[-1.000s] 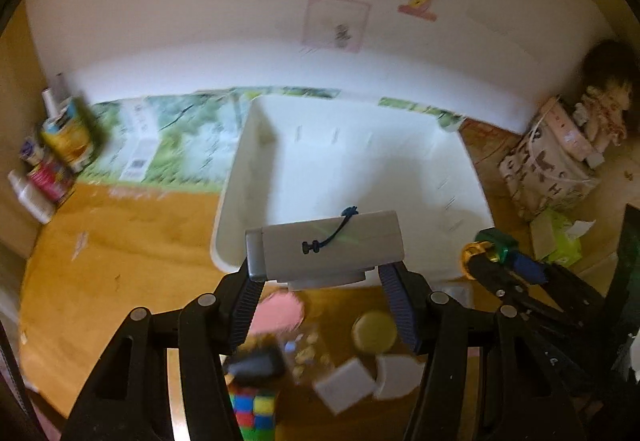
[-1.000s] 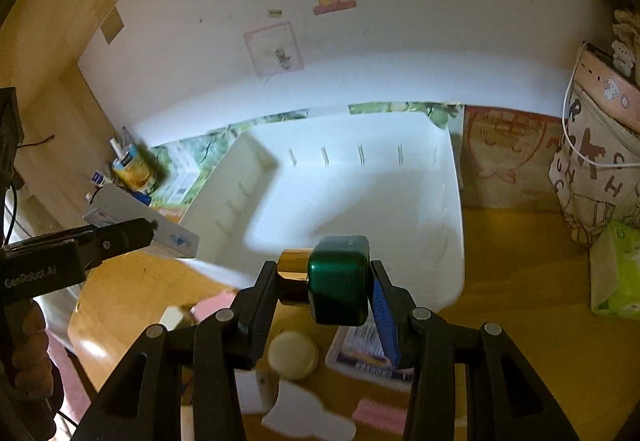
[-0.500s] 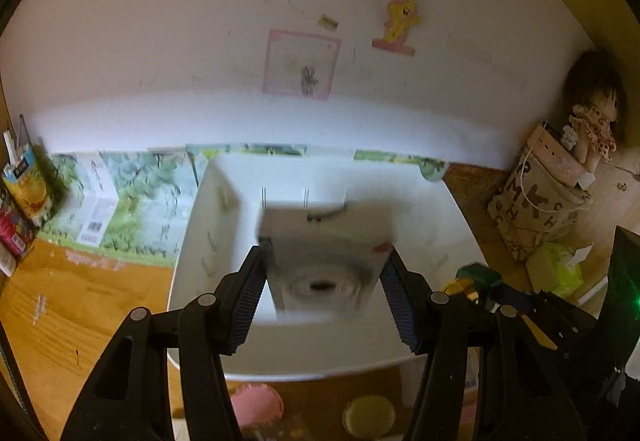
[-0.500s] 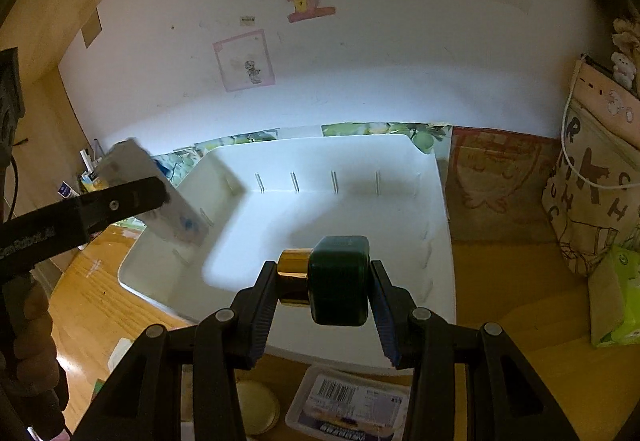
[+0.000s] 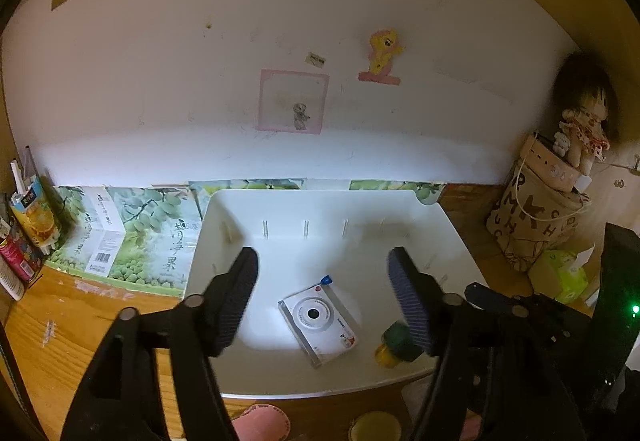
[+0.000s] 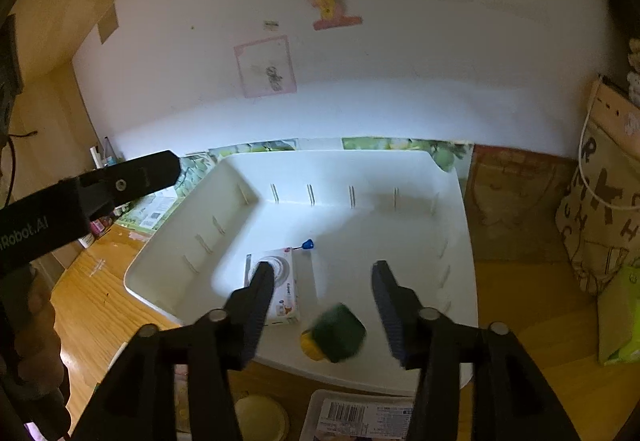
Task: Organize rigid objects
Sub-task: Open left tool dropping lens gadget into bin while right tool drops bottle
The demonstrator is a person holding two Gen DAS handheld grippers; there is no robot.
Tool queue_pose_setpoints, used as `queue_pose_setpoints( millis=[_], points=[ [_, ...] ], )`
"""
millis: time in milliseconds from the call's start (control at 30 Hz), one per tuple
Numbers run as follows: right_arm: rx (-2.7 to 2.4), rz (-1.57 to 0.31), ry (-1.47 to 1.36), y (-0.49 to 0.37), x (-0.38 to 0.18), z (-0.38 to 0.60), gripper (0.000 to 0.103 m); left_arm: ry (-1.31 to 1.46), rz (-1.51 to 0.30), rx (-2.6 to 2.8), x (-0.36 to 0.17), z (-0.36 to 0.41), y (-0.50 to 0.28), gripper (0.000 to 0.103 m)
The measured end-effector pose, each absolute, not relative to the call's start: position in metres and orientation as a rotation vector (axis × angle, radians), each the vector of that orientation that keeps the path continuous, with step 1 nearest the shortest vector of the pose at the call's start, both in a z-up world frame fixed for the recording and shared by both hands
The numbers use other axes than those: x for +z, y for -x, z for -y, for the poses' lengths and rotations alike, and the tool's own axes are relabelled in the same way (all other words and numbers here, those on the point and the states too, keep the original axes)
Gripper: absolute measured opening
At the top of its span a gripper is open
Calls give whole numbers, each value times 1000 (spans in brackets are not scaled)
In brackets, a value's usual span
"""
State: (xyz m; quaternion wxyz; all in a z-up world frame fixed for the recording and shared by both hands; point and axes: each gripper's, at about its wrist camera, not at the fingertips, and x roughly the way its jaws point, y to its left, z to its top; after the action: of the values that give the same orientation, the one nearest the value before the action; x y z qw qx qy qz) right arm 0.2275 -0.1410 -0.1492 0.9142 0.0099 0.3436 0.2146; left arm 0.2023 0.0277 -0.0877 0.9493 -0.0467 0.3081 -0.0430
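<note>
Seen from the left wrist, the left gripper (image 5: pixel 322 289) hangs over the white bin (image 5: pixel 216 209), its jaws opening and gripping nothing. The white toy camera (image 5: pixel 318 319) lies flat on the bin floor, lens up, below the gap between the fingers and clear of both pads, its blue-tipped strap end toward the back wall. Further right, the green-capped bottle (image 5: pixel 396 345) lies on the bin floor near the front rim, partly behind the right finger.

In the right wrist view, the right gripper (image 6: pixel 322 299) also has its jaws opening and empty. The toy camera (image 6: pixel 280 281) sits partly behind its left finger. The green-capped bottle (image 6: pixel 338 333) lies blurred below the gap, touching neither pad.
</note>
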Motion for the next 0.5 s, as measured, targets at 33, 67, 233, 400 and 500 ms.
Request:
queue_pose_setpoints(
  millis=[33, 67, 233, 400, 500],
  points=[
    [446, -704, -22, -227, -148, 141, 58, 96, -620, -83, -86, -28, -201, 78],
    [448, -701, -23, -226, -146, 142, 60, 95, -613, -78, -85, -27, -200, 80],
    [459, -672, -26, -218, -135, 147, 67, 75, -569, -52, -73, -23, -189, 84],
    [467, -633, -25, -208, -122, 155, 73, 68, -555, -28, -63, -19, -180, 84],
    [472, -608, -20, -201, -113, 161, 76, 87, -540, -19, -56, -18, -172, 84]
  ],
)
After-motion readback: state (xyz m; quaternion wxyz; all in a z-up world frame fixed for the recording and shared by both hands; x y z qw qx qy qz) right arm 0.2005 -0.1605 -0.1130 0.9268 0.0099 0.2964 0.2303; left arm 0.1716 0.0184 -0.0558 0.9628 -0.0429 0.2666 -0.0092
